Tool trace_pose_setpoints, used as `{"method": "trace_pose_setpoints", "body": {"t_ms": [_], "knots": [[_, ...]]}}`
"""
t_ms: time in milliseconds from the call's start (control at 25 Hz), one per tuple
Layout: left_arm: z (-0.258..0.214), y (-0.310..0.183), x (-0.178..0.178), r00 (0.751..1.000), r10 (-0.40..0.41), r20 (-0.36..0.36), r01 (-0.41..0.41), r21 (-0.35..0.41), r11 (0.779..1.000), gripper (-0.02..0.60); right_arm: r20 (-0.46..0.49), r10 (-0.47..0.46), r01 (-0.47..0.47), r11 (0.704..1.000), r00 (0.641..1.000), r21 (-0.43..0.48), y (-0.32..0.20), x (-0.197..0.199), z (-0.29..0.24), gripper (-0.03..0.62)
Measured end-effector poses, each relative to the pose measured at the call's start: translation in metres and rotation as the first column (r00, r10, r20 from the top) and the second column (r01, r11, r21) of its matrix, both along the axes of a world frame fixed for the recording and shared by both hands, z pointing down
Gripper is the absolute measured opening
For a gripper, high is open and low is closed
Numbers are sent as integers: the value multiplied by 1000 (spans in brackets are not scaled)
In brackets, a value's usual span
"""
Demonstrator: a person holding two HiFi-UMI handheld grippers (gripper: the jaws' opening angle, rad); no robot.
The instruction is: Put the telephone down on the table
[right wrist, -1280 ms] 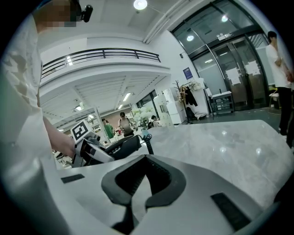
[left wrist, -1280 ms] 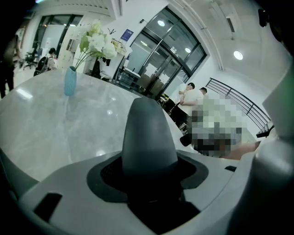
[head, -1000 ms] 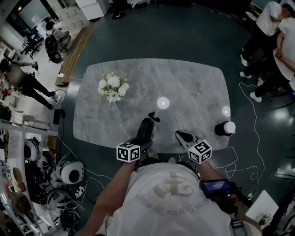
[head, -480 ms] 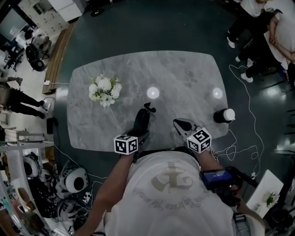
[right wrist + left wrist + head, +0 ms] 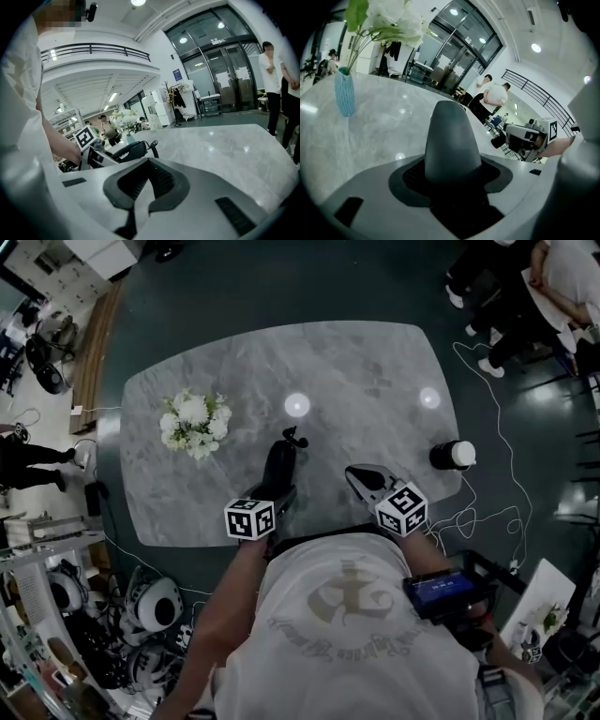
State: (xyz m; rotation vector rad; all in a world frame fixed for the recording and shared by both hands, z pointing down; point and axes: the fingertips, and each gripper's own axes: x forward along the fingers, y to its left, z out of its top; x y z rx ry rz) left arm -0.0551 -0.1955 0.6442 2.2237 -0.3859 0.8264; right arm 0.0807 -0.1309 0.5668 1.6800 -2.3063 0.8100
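A dark telephone handset with a short coiled cord sticks forward out of my left gripper, which is shut on it over the near part of the marble table. The left gripper view shows the handset's rounded end filling the gap between the jaws. From the right gripper view the handset appears low over the tabletop; whether it touches is unclear. To its right, my right gripper is shut and empty, over the table's near edge.
White flowers in a blue vase stand on the table's left side. A dark cylinder with a white top sits at the right edge. People stand at the far right. Cables and helmets lie on the floor.
The head view has shifted, so the table sits higher in the frame. Both grippers keep much the same place over the near edge, and the left still holds the handset.
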Motion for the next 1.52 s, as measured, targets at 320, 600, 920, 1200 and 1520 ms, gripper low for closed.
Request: {"method": "trace_pose_setpoints", "body": {"t_ms": [320,600,920,1200,1520], "knots": [[4,-21,32,999,-11,32,10,21,1000,279,38,-12,13,1000,999,-20,-14,23,17,15],[-1,-40,67,999,-24,41,22,58,998,279,62,-39,40,999,997,-20,-26,38,19,15],[9,-61,81,996,-37,84,26,125,992,279,85,-66,68,997,994,-22,-39,39,30,15],[33,-37,65,981,2,193,-29,136,990,279,103,-70,74,997,992,-33,-34,34,29,15],[42,-18,43,969,13,248,-49,141,989,279,115,-89,93,995,989,-36,-30,16,26,15]]}}
